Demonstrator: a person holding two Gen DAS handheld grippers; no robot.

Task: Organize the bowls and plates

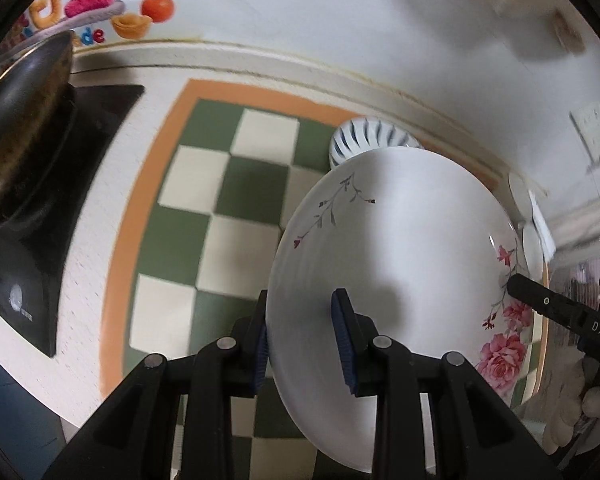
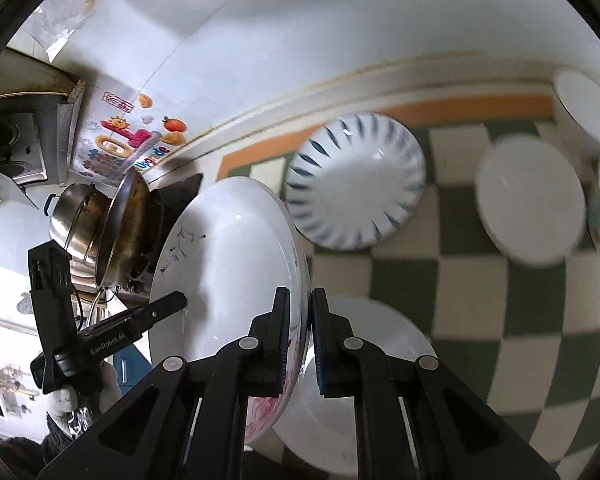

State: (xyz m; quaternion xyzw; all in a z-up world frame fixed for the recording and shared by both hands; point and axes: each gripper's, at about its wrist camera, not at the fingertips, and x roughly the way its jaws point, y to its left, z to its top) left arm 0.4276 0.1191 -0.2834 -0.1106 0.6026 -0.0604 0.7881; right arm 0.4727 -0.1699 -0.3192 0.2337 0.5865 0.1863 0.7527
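A large white plate [image 1: 400, 240] with pink roses and a thin branch print hangs tilted above the green-and-cream checked mat [image 1: 220, 216]. My left gripper [image 1: 302, 298] is shut on its near rim, one blue pad on each face. My right gripper [image 2: 301, 292] is shut on the opposite rim of the same plate [image 2: 228, 248], by the rose print. Each gripper shows in the other's view: the right one [image 1: 540, 300] at the plate's far edge, the left one [image 2: 168, 306] held by a gloved hand [image 2: 80, 392].
A blue-striped bowl [image 2: 356, 180] sits on the mat [image 2: 480, 288] behind the held plate, and a plain white plate [image 2: 364, 380] lies below it. Small white dishes [image 2: 532, 200] and a white bowl [image 2: 588, 104] stand to the right. A dark wok [image 1: 20, 120] sits on the black stove [image 1: 60, 208] at left, beside a steel pot [image 2: 76, 216].
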